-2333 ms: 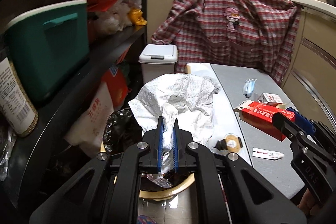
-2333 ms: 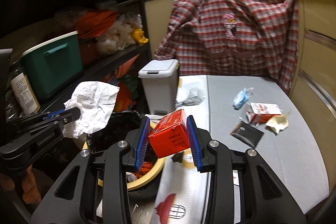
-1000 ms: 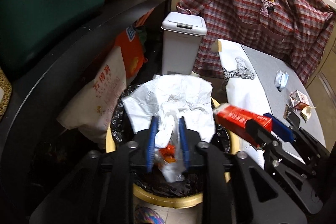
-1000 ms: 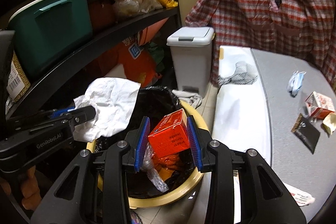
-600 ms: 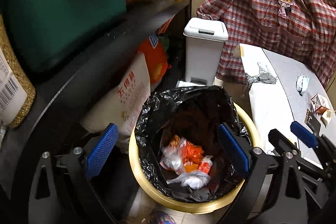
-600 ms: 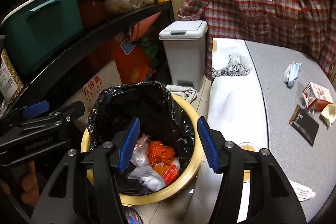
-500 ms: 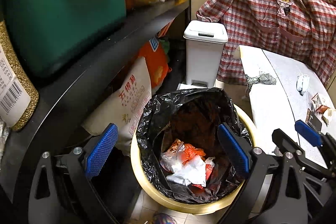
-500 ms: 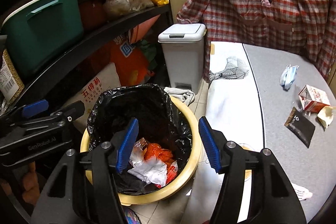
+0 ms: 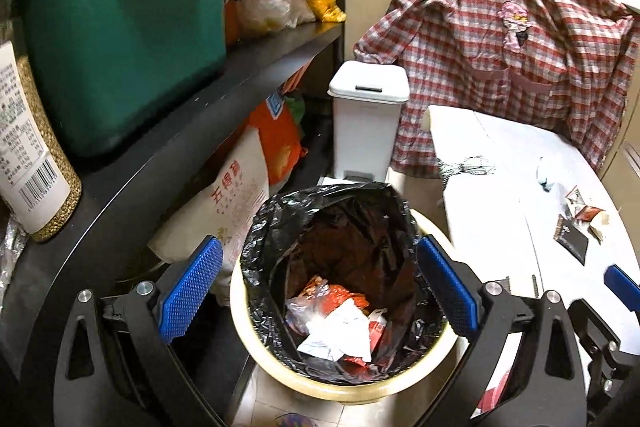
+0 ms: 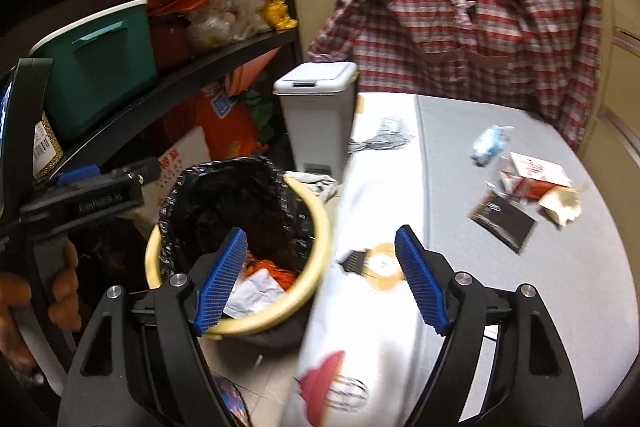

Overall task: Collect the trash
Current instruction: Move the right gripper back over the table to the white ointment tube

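Two grippers are in view, both with jaws spread wide and holding nothing. The black shelf unit [image 9: 168,131] fills the left side and carries a green storage bin [image 9: 124,39], a labelled grain jar [image 9: 36,155] and bagged goods. A red plaid shirt [image 9: 500,67] hangs over the counter edge behind the table [image 10: 520,287]. The table has a grey top, and a white printed cloth [image 10: 372,267] covers the strip along its left edge.

The trash bin [image 9: 344,387] stands on the floor between the shelf unit and the table's left edge. It has a yellow rim and a black liner bag [image 9: 264,239]. A white pedal bin [image 9: 368,115] stands on the floor beyond it, near the table's far left corner.

The left gripper [image 9: 316,291] hangs directly above the trash bin, and its blue pads frame the bin opening on both sides. The right gripper [image 10: 320,283] sits above the gap between the bin rim and the table's left edge: its left pad lies over the bin opening, its right pad over the white cloth.

Collected trash lies at the bottom of the liner: crumpled white paper [image 9: 336,335] on top of red and orange wrappers [image 9: 332,297].

Uncollected trash remains near the table's far right edge, well apart from both grippers: a red-and-white carton [image 10: 532,175], a black sachet [image 10: 502,217], a tan paper scrap [image 10: 560,207] touching the carton, and a blue face mask [image 10: 488,141] farther back.
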